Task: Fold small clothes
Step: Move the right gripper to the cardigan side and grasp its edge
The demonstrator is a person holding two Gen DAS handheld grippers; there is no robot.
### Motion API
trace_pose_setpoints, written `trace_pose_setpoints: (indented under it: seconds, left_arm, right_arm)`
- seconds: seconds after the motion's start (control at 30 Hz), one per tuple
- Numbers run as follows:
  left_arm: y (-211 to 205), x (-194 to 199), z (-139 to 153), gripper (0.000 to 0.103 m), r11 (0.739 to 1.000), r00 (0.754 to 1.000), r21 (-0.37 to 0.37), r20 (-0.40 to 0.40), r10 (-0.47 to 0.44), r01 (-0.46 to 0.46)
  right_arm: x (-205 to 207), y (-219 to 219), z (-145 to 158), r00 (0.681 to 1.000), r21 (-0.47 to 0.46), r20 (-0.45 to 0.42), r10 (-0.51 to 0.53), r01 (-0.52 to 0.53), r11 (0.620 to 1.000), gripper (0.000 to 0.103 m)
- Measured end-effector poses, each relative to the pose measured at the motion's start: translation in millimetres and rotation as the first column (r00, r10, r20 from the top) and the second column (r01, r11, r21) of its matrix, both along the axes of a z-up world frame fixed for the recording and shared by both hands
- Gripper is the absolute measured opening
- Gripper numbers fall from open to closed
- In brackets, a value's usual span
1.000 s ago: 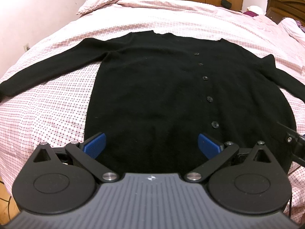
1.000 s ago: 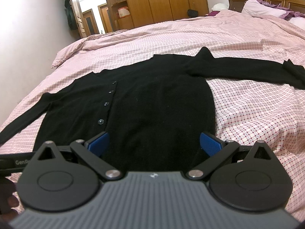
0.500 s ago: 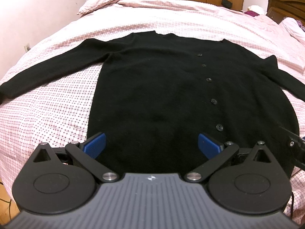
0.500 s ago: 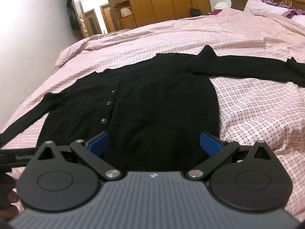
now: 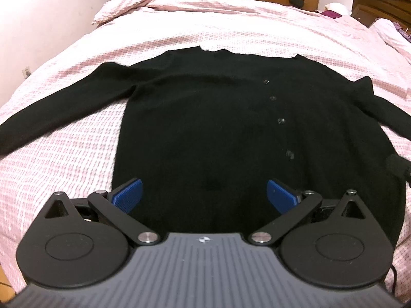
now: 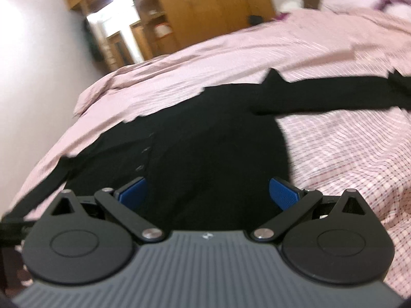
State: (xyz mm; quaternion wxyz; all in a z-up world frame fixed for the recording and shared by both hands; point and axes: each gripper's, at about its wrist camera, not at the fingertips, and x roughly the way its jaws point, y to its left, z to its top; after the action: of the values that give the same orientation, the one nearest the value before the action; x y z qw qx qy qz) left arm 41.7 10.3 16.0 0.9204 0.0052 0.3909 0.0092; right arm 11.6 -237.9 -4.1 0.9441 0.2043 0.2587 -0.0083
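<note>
A black buttoned cardigan (image 5: 218,118) lies flat and spread out on the bed, both sleeves stretched sideways, a row of buttons (image 5: 281,121) down its front. It also shows in the right wrist view (image 6: 205,148), which is blurred. My left gripper (image 5: 204,196) is open and empty, just above the cardigan's hem on its left half. My right gripper (image 6: 208,196) is open and empty, above the hem on the right half. The near hem is hidden behind both gripper bodies.
The bed has a pink checked cover (image 5: 64,159). A pillow (image 5: 123,10) lies at the far left. Wooden wardrobes (image 6: 213,12) and a dark headboard (image 5: 382,5) stand beyond. A white wall (image 5: 38,12) runs along the left.
Both grippers have moved in closer and lower over the cardigan's hem. The right wrist view has tilted and blurred with motion. Both stay open; the cardigan has not moved.
</note>
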Motion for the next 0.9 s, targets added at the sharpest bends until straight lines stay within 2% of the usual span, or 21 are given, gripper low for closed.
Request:
trace_pose_setpoints:
  seconds: [0.1, 0.33, 0.47, 0.57, 0.73, 0.87, 0.9]
  left_arm:
    - [-4.7, 11.5, 4.0, 0.103, 1.000, 1.000, 0.007, 0.005, -0.009, 0.009]
    - [-21.8, 42.0, 6.3, 0.103, 0.999, 0.999, 0.010, 0.009, -0.044, 0.044]
    - [-32.3, 62.9, -2.0, 0.103, 0.998, 0.998, 0.016, -0.007, -0.059, 0.059]
    - [-37.9, 74.8, -9.0, 0.103, 0.998, 0.998, 0.018, -0.025, -0.064, 0.064]
    - [-44.1, 88.1, -24.1, 0.103, 0.998, 0.995, 0.011, -0.074, -0.061, 0.062]
    - [-37.7, 96.7, -37.8, 0.103, 0.998, 0.992, -0.053, -0.119, -0.046, 0.040]
    - [-36.2, 98.0, -39.3, 0.103, 0.998, 0.992, -0.060, -0.123, -0.043, 0.036]
  right_arm:
    - [11.8, -25.3, 0.7, 0.997, 0.056, -0.005, -0.077, 0.078, 0.995, 0.103]
    - [33.0, -82.1, 6.9, 0.979, -0.016, -0.004, -0.203, 0.203, 0.979, 0.103]
    - [43.6, -122.5, 3.0, 0.954, -0.020, -0.020, -0.299, 0.299, 0.954, 0.103]
    - [49.5, -151.1, -5.4, 0.933, 0.024, -0.033, -0.360, 0.360, 0.932, 0.103]
    - [64.0, -190.7, -23.0, 0.917, 0.145, -0.069, -0.394, 0.400, 0.905, 0.103]
    - [78.4, -208.4, -48.3, 0.896, 0.186, -0.165, -0.412, 0.439, 0.879, 0.103]
    - [77.7, -209.4, -53.3, 0.898, 0.203, -0.157, -0.410, 0.436, 0.877, 0.103]
